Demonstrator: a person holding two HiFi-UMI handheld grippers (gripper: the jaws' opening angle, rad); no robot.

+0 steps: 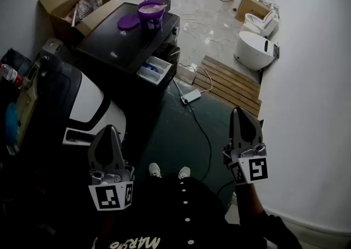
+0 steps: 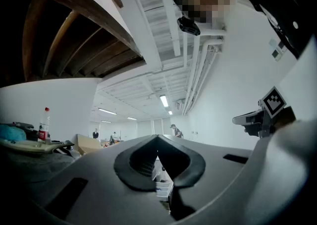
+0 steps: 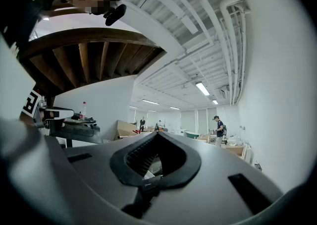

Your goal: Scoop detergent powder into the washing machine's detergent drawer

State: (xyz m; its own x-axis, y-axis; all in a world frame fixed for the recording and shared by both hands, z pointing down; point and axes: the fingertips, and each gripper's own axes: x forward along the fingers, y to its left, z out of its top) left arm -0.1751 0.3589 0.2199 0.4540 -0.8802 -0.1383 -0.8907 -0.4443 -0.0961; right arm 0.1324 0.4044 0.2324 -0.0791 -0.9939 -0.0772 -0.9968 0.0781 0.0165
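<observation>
Left tongs (image 1: 109,130) and right tongs (image 1: 239,112) closed, empty, well apart from the open detergent drawer (image 1: 155,71): approach step, probably reaching next for the purple tub (image 1: 151,13).

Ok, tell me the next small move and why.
Probably step in and bring the right claw toward the open purple tub on the washing machine: it and the left claw are shut, empty and far off, and the detergent drawer is already pulled out.

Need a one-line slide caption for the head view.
Left gripper and right gripper, both shut and empty, held short of the washing machine; its detergent drawer open, purple tub on top.
</observation>
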